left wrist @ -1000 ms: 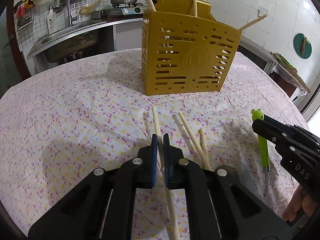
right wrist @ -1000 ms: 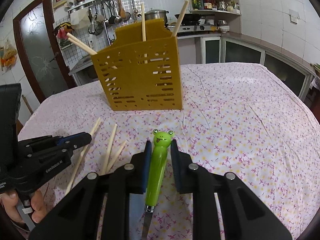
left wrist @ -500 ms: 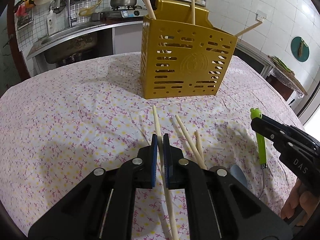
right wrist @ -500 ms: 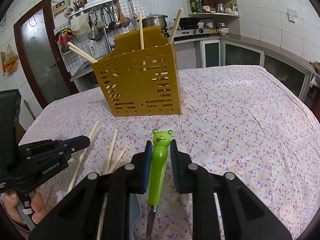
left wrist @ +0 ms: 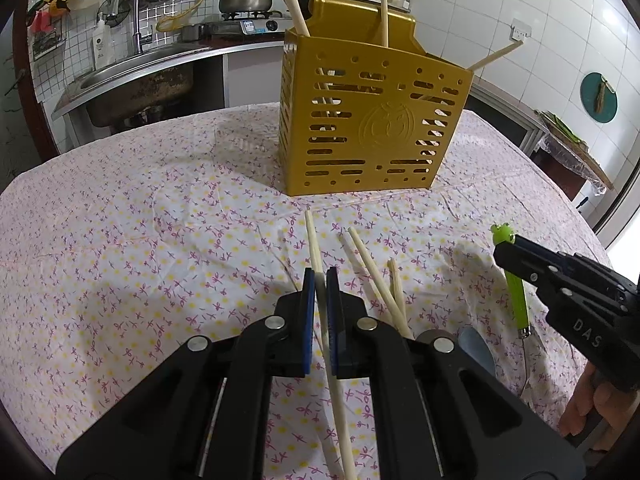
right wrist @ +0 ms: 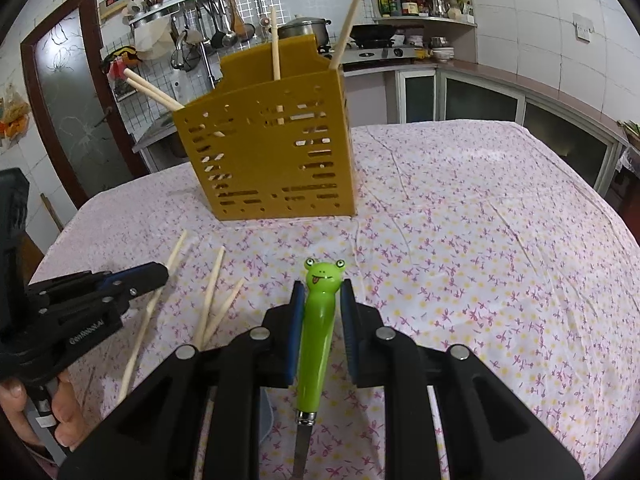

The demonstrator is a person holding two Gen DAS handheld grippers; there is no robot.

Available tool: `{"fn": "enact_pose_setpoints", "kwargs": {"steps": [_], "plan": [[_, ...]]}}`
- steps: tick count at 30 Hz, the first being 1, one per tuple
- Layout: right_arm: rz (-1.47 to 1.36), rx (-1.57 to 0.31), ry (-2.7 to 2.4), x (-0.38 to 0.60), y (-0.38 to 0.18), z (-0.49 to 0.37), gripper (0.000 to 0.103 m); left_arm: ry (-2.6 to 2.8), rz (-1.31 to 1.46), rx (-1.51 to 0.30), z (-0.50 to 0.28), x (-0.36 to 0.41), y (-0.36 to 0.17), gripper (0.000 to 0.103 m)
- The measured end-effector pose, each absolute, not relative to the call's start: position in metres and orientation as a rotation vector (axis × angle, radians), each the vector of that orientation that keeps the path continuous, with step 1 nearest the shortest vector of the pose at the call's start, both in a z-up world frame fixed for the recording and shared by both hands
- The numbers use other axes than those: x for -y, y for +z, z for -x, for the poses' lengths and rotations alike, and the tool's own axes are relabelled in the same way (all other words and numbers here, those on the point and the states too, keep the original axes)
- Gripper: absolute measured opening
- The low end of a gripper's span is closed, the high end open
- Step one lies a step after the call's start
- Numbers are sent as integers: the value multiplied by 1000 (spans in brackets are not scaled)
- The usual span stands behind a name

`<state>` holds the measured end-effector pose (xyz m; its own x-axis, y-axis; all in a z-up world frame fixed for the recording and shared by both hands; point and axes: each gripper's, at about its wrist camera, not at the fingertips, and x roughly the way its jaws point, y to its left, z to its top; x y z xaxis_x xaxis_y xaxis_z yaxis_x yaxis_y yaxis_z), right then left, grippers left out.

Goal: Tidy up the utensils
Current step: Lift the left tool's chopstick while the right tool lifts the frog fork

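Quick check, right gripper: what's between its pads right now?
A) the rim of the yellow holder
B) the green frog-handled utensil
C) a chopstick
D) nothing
B: in the right wrist view the right gripper is closed on the green frog-handled utensil, while the chopstick sits in the left gripper and the yellow holder stands apart on the table.

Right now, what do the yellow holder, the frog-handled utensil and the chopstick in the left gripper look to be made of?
Yellow holder: likely moulded plastic, matt mustard, punched slots. Frog-handled utensil: glossy green handle, probably plastic, with a metal collar and stem below. Chopstick: pale, matt, probably wood or bamboo.
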<state>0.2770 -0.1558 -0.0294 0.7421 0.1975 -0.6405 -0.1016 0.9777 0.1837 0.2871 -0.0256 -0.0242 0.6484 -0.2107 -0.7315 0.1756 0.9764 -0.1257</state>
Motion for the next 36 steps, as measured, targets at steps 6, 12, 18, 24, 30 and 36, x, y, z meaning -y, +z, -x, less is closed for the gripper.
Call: {"fn": "enact_pose_setpoints", "kwargs": {"steps": [6,12,18,24,30,36], "plan": [[-162,-663,179,158,-18,-268,17,-225,71,-821,-282,21,-16,4],[-155,-612,190,161,-3,-255,16,-232,88,-774,-270,18,5,4],[-148,-570,201,166,11,-241,16,-238,89,-741,-259,18,23,4],[-153,-557,201,169,20,-233,16,-243,92,-715,-251,16,36,3],[-158,-534,205,168,31,-228,16,-246,94,-687,-245,14,51,3],[-162,-495,203,174,41,-222,16,-255,80,-643,-238,16,69,3]]}}
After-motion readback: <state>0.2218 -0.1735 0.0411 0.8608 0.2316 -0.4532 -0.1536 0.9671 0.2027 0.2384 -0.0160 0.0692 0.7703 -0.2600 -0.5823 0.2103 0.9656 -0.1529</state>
